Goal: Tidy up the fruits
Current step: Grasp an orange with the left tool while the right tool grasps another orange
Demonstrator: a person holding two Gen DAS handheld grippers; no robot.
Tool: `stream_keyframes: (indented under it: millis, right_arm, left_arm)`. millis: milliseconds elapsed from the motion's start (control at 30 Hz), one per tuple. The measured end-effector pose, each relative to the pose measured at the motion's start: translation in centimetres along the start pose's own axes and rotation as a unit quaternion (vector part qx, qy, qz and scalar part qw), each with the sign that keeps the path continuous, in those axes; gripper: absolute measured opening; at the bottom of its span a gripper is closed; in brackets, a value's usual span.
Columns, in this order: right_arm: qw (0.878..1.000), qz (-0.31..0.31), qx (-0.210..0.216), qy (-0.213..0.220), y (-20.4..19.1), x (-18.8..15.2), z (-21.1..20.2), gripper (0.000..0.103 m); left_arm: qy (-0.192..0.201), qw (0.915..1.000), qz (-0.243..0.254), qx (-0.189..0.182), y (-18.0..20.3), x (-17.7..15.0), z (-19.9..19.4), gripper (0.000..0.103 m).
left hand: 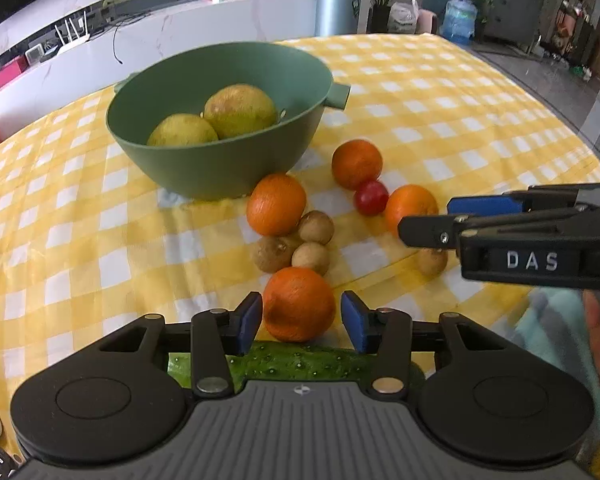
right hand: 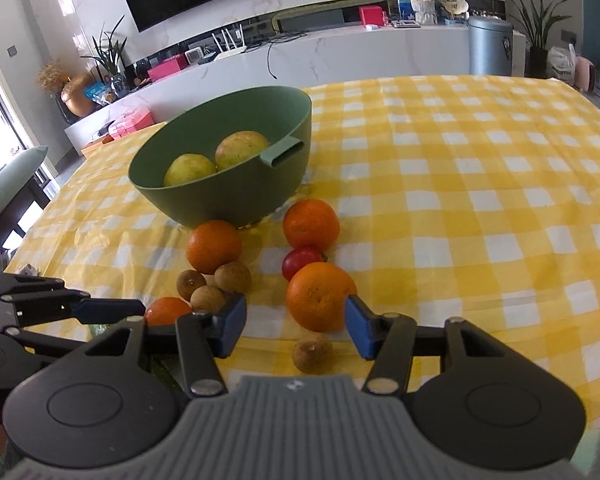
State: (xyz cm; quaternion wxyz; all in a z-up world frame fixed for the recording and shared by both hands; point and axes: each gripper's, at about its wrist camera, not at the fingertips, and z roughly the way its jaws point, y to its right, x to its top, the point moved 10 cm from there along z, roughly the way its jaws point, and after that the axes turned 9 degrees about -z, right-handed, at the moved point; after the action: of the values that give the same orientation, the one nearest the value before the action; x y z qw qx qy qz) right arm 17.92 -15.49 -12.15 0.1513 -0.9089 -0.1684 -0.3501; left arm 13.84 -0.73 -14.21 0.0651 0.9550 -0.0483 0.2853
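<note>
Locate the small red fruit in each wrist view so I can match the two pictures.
Left wrist view: the small red fruit lies right of centre, wedged between two oranges, just left of the right gripper.
Right wrist view: the fruit lies at centre, between the orange behind it and the orange in front.
Shared landmark: the green bowl holding two yellow-green fruits.
</note>
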Motion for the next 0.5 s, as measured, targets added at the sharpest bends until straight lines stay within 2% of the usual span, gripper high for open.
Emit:
stream_keyframes:
  millis: [500]
  right_arm:
    - [0.999,0.025,-0.022,-0.022,1.1,0.0,1.9,0.052]
  left_arm:
    - [-0.006,0.9998,-0.015,-0.008,-0.5,0.0,0.7,0.048]
